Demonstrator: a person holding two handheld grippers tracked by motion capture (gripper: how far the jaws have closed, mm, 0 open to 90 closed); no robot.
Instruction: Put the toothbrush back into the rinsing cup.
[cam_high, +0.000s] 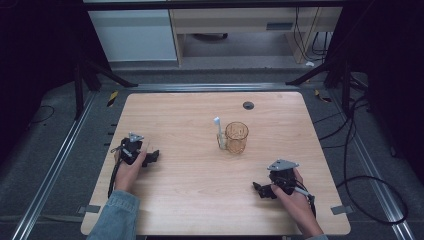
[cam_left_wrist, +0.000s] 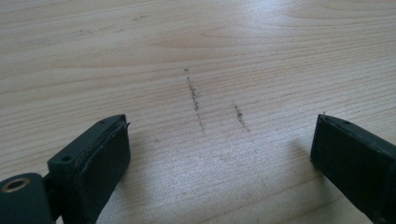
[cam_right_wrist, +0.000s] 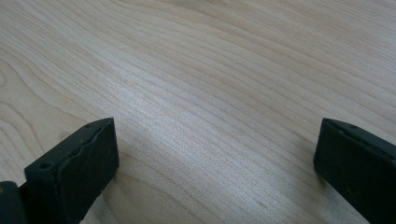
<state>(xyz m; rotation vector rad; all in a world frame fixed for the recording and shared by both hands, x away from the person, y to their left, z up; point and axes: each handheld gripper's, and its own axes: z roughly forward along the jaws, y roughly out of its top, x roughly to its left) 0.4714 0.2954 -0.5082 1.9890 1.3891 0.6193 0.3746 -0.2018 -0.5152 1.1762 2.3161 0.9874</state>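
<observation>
Pale wood grain covers the table in the high view, and near its centre, slightly toward one o'clock, stands an amber translucent cup with a white toothbrush upright and touching its nine o'clock side. The left gripper rests on the wood at about eight o'clock from the cup, well apart from it. The right gripper sits at about five o'clock from the cup, nearer the front edge, also well apart. Neither tool touches cup or brush, so by my judgement the work has not begun: the reach, the grasp and whatever follows are all left to do. A small dark grommet lies at twelve o'clock near the far edge. Open wood surrounds the cup on every side, so both hands have free room to close in; the right hand is closest to the front and three o'clock edges.

From the left gripper view, the black jaws stand wide apart with nothing between them, over bare wood marked by a few short dark scuffs toward twelve o'clock.

From the right gripper view, the jaws are likewise spread wide and empty, low over clean grain that runs on toward twelve o'clock with no obstacle.
</observation>
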